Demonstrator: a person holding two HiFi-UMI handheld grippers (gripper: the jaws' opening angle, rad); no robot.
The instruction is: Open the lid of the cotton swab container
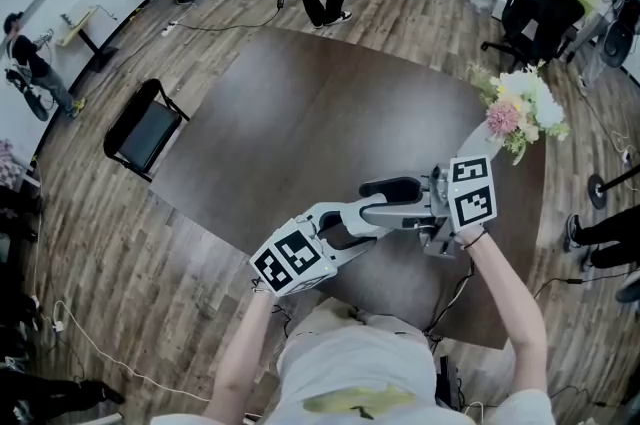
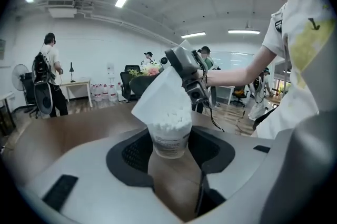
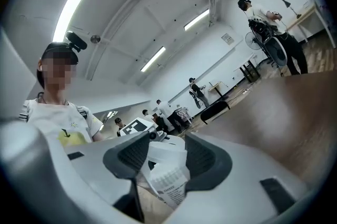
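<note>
My left tongs [image 2: 171, 150], spread wide, clamp the clear cotton swab container [image 2: 169, 136] by its sides over the near edge of the dark surface [image 1: 300, 133]. Its white lid [image 2: 160, 94] is tipped up, showing the swabs. My right tongs [image 3: 164, 157], equally wide, grip that lid.

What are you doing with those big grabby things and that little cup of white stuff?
A person holds a two-jaw gripper in each hand above a brown table. The left gripper clamps a small clear container full of cotton swabs. The right gripper pinches its white lid, which is tipped up off the rim, so the swabs show at the top. The container looks open, or nearly so.
</note>
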